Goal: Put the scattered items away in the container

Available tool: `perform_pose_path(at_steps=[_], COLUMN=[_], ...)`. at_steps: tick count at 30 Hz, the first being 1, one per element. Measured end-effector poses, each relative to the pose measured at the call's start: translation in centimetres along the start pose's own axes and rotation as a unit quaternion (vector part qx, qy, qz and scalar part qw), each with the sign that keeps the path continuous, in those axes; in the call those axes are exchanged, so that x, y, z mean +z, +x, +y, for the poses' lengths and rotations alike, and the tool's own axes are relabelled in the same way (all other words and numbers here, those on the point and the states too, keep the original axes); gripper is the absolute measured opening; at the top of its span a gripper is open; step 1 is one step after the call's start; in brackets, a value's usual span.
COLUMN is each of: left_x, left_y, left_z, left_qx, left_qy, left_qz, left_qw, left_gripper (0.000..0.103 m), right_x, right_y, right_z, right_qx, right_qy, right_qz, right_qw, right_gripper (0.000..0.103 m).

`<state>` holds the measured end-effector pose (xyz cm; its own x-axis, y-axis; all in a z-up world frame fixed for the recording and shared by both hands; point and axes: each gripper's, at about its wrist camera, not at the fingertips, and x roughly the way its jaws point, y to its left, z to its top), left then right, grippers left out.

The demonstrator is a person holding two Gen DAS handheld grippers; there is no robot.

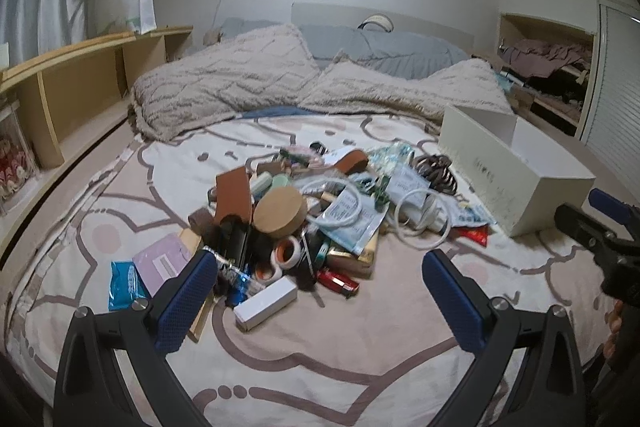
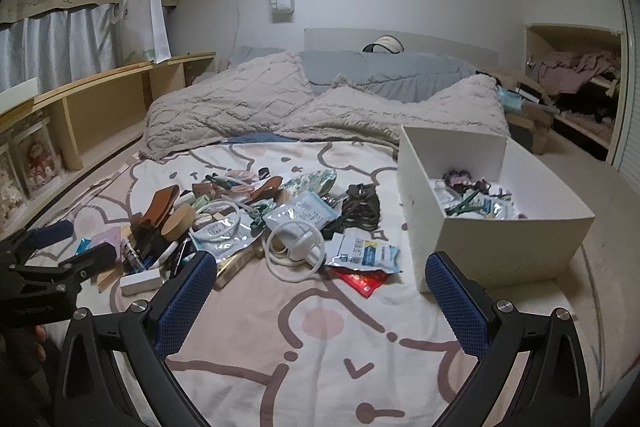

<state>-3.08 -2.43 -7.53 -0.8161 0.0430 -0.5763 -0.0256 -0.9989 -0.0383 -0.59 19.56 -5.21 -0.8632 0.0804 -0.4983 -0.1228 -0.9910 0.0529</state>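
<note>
Both grippers hang over the near part of the bed [image 2: 320, 327] with their blue fingers [image 2: 184, 303] spread wide and nothing between them: the left gripper [image 1: 320, 303] faces the near edge of the clutter pile [image 1: 296, 215], the right gripper [image 2: 320, 303] faces bare bedspread between the pile and the white box [image 2: 496, 239]. The step in hand looks like choosing and closing on the next item. The loose things at the pile's near edge seem the sensible picks: the small white carton [image 1: 266, 303] lies on its own just ahead of the left gripper, and the red lighter [image 1: 338, 281] lies just to its right. For the right gripper, the red packet [image 2: 362, 281] and the blue-and-white sachet [image 2: 364, 253] overlapping it lie nearest the box. Flat packets will probably want a low approach with one finger slid under an edge; the coiled white cable [image 2: 296, 249] may drag neighbours if lifted from the middle of the heap, so it is better taken once its surroundings are thinner. The white box stands at the right of the bed, open-topped, near wall towards the camera; it already holds a shallow layer of small things, among them clear sachets and a dark hair tie or clip, too small to name with confidence. Plenty of room is left inside, and most of the items are still on the bed.
</note>
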Motion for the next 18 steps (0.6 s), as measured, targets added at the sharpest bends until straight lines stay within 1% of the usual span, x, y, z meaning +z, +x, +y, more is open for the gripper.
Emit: perform_pose_path(at_steps=[5, 10, 15, 18], left_x=[-1.2, -2.3, -3.4, -4.0], left_y=[1.6, 3.3, 4.8, 5.6], left_z=[1.3, 2.7, 4.0, 4.4], left_qx=[0.003, 0.016, 0.008, -0.006], left_qy=[-0.007, -0.016, -0.031, -0.038], left_qz=[0.023, 0.046, 0.067, 0.074], left_qw=[0.9997, 0.9987, 0.9972, 0.9965], left_gripper=[0.103, 0.103, 0.103, 0.103], right_x=[-0.7, -1.8, -2.8, -3.4], right_y=[1.4, 2.9, 4.3, 5.2], right_z=[0.1, 0.2, 0.6, 0.7], right_qx=[0.0, 0.006, 0.014, 0.018], right_qy=[0.008, 0.016, 0.021, 0.025], right_qz=[0.017, 0.037, 0.053, 0.066], right_qw=[1.0, 0.999, 0.998, 0.997], right_gripper=[0.103, 0.103, 0.103, 0.103])
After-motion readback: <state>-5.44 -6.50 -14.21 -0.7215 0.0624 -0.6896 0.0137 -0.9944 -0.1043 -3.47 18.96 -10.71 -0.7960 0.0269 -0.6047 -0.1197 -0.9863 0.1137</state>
